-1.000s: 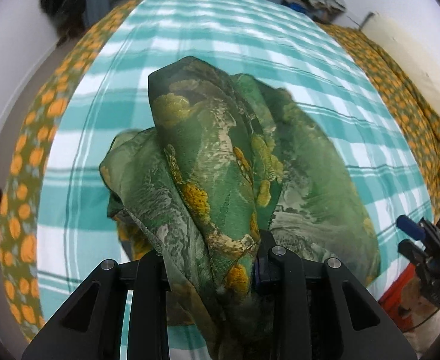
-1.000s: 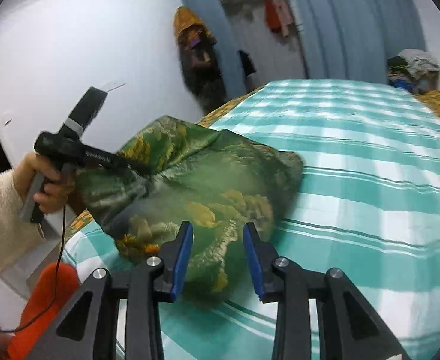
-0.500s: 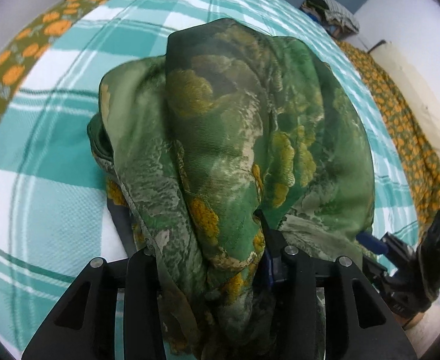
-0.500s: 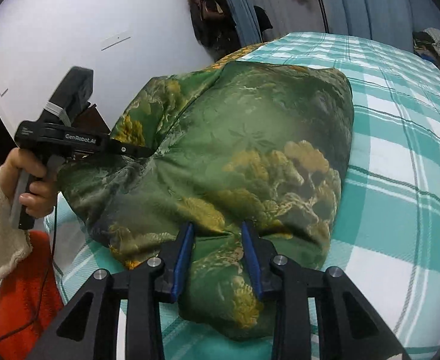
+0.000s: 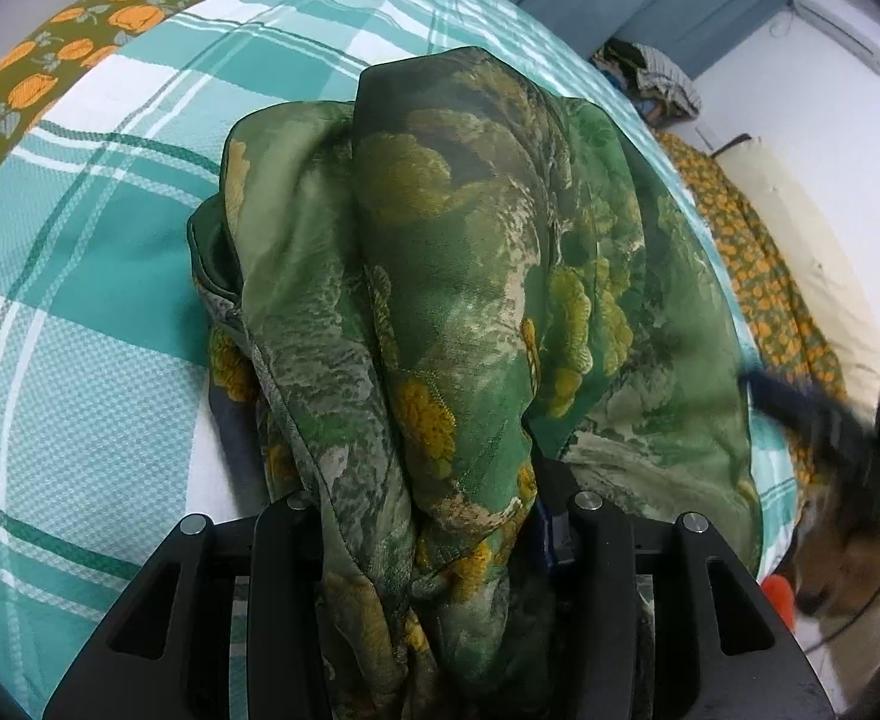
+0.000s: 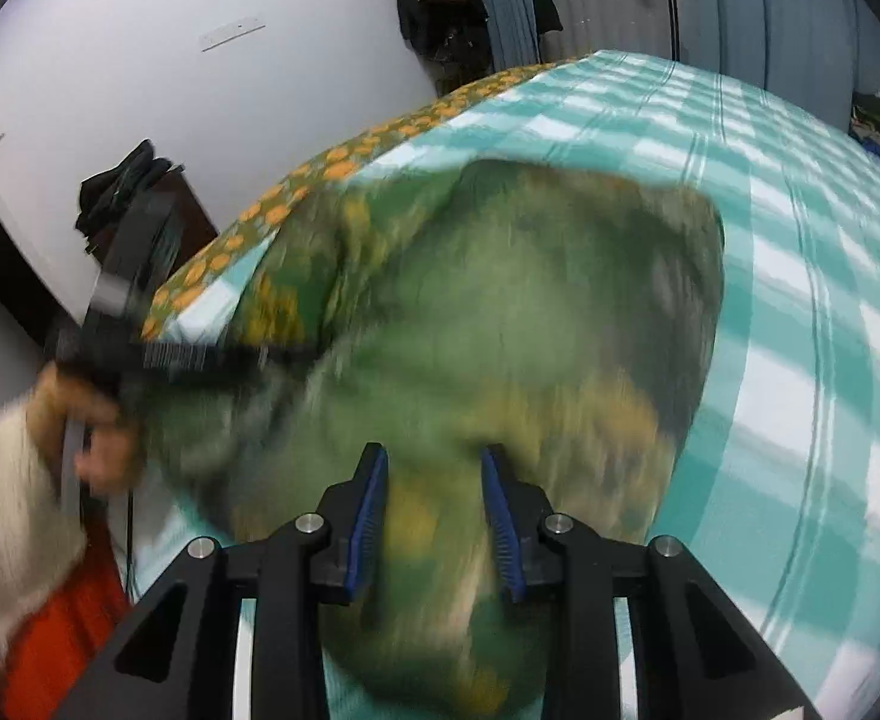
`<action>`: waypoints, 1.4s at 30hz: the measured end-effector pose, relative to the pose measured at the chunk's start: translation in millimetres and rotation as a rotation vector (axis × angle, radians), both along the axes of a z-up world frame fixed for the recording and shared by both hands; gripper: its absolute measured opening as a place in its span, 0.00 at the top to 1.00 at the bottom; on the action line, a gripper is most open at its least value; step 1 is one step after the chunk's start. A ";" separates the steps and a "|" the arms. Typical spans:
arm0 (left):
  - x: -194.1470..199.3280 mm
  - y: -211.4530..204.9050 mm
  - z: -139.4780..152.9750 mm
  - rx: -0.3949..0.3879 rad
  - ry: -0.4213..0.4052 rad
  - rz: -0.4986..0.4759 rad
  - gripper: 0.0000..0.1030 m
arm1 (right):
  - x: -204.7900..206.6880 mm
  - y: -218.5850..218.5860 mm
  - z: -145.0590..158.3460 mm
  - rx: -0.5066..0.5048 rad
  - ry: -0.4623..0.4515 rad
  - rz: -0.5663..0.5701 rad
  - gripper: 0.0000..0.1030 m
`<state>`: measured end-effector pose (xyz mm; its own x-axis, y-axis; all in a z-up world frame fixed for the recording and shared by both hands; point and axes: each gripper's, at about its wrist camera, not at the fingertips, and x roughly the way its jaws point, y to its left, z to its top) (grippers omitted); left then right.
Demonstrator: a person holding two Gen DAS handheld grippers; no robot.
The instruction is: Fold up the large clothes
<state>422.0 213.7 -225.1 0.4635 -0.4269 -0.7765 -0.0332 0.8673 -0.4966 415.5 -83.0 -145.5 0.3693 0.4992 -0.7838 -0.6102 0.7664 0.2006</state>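
Observation:
A green garment point(image 5: 470, 276) with yellow flower print lies bunched on the bed's teal checked sheet point(image 5: 80, 360). A thick fold of it fills my left gripper point(image 5: 434, 498) and hides the fingertips; the jaws are opening while the cloth still touches both sides. From the right wrist view the garment point(image 6: 500, 312) is blurred. My right gripper point(image 6: 434, 456) hovers over its near edge, its blue pads point(image 6: 368, 516) apart and closing on nothing. That view also shows the left gripper point(image 6: 188, 354) in a hand point(image 6: 98, 456) with a cream sleeve, at the garment's left edge.
The sheet point(image 6: 800, 360) stretches away beyond the garment, with an orange-flowered border point(image 5: 38, 84) along the bed's side. A clothes pile point(image 5: 650, 78) sits at the far end. A dark cabinet point(image 6: 158, 204) and something orange-red point(image 6: 68, 630) stand beside the bed.
My left gripper has come down to the bed with the garment, which now rests on the sheet. The right gripper has moved in over the garment's near edge, still apart.

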 end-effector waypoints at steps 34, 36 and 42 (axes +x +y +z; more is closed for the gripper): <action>-17.5 10.9 -10.5 -0.075 -0.055 0.052 0.56 | -57.7 -37.4 -29.6 0.007 0.005 -0.023 0.67; -16.5 11.0 -10.5 -0.075 -0.055 0.051 0.56 | -83.6 -50.3 -30.5 -0.004 -0.025 -0.036 0.66; -15.9 3.4 -6.9 -0.038 -0.054 0.052 0.55 | -73.5 -39.8 -67.9 -0.056 0.024 -0.072 0.67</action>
